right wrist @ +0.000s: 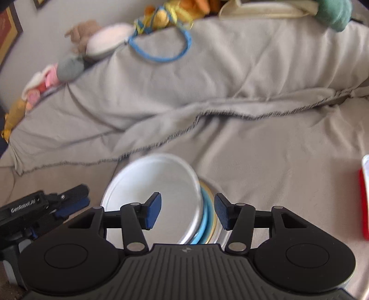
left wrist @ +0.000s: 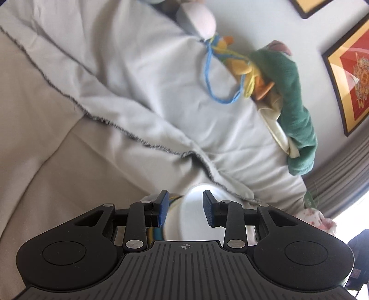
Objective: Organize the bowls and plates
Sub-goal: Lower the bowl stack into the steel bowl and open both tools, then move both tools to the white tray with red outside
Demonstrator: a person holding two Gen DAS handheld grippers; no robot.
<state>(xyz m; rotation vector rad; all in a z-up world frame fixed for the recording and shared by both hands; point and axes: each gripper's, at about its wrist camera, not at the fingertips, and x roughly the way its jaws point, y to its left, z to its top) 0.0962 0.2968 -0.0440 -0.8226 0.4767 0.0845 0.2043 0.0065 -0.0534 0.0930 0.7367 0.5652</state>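
A white plate [right wrist: 156,184] lies tilted on a stack of plates with blue and yellow rims [right wrist: 208,212] on a beige-covered sofa seat. My right gripper [right wrist: 187,211] is open, its fingers either side of the stack's right rim, just above it. My left gripper [left wrist: 184,208] is open over a white dish [left wrist: 193,217] with a striped rim at its left; it also shows in the right wrist view [right wrist: 69,203] left of the white plate, not holding it.
A grey blanket [right wrist: 207,76] drapes the sofa back. Stuffed toys [right wrist: 175,11] and a green cloth [left wrist: 295,103] lie along the top. A red and white object [right wrist: 364,198] sits at the right edge. Framed pictures [left wrist: 350,76] hang on the wall.
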